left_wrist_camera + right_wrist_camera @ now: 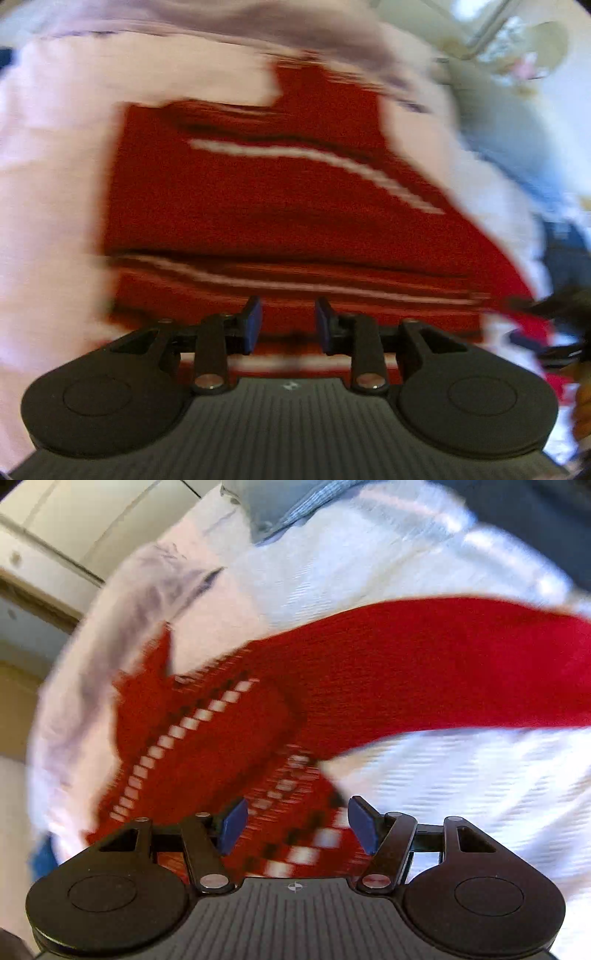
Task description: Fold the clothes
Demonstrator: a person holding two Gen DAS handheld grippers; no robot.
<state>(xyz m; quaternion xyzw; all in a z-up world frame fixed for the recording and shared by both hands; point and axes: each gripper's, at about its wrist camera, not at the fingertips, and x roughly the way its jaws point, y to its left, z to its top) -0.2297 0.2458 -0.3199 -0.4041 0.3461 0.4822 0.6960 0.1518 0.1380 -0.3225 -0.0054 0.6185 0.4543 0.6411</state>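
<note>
A red knitted garment (258, 206) with white stripes lies spread on a pale sheet (55, 166); the left wrist view is blurred. My left gripper (288, 325) hovers over the garment's near edge, its blue pads (253, 325) apart with nothing between them. In the right wrist view the same red garment (424, 672) shows a white checked band (192, 723), and one long red part stretches off to the right. My right gripper (295, 827) stands wide open above the checked hem, gripping nothing.
The sheet (461, 794) covers a bed. A light blue cloth (288, 506) lies at its far edge. Pale furniture (48, 535) stands beyond at the left. A dark object (565, 306) and part of a hand (583, 406) show at the right edge.
</note>
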